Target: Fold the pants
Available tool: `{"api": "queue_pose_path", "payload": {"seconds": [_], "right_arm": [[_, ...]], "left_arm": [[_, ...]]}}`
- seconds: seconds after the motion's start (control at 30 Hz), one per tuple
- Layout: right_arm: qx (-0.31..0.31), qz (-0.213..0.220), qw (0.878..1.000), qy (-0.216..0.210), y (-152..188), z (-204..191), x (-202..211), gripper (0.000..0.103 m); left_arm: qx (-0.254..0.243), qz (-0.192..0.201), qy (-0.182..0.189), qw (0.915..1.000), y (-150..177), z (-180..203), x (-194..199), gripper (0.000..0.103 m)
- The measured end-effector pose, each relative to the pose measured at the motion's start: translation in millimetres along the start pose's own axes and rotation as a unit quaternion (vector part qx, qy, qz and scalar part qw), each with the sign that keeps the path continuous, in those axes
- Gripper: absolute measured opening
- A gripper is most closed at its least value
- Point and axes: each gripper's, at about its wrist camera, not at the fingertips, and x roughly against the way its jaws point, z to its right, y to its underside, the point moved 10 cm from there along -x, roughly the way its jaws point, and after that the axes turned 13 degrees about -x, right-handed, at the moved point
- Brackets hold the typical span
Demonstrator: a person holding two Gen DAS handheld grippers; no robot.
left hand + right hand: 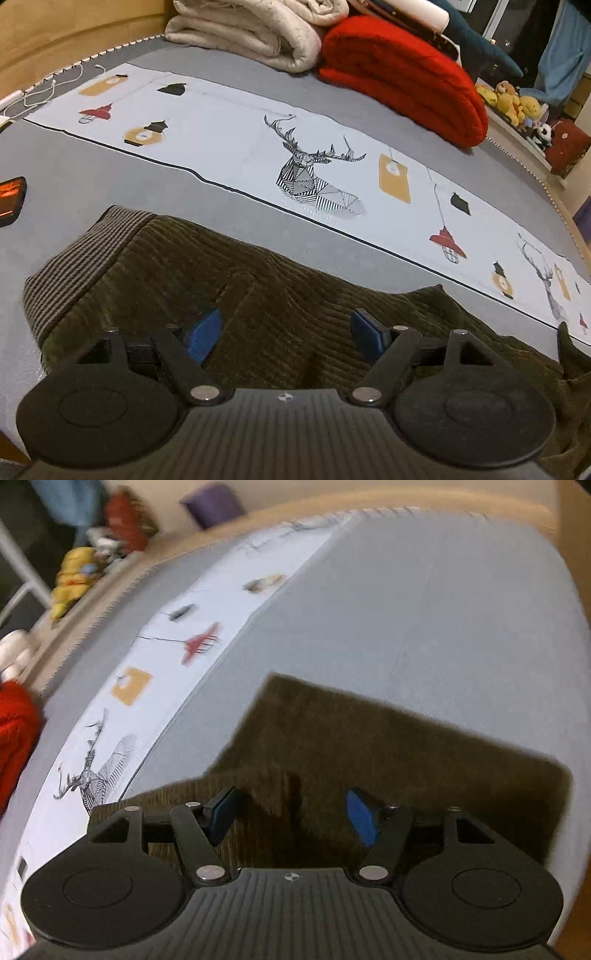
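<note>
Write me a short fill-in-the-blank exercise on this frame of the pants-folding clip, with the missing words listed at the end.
1. The pants lying on the bed are made of dark olive ____ fabric.
2. The folded blanket beside the beige one is ____ in colour.
3. The animal printed on the white strip of the bedding is a ____.
4. The pads of the left gripper and of the right gripper are ____ in colour.

Missing words: corduroy; red; deer; blue
</note>
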Motion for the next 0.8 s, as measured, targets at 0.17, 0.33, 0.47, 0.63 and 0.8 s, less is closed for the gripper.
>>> {"api": "queue_pose_path", "payload": {"seconds": [0.17, 0.33, 0.47, 0.63, 0.8], "right_arm": [[0.052, -0.015, 0.998, -0.035, 13, -31, -1, 0.014], [0.048, 0.065, 0.993, -0.088, -33, -54, 75, 0.013], [0.039, 0.097, 0.992, -0.067, -63, 12, 119, 0.013], [-0.038, 0.006, 0.999, 0.036, -19, 133, 68, 0.014], [0.002, 0.051, 0.998, 0.022, -20, 123, 88, 0.014]], "left_arm": [[-0.003, 0.000, -0.001, 1.0000, -3, 8, -4, 0.082], [-0.015, 0.008, -0.021, 0.9996, -4, 9, -2, 0.082], [0.005, 0.000, -0.009, 0.9999, 2, 4, 1, 0.082], [0.002, -0.001, -0.022, 0.9998, 6, 1, 4, 0.082], [0.018, -0.007, -0.023, 0.9995, 8, -5, 2, 0.082]]}}
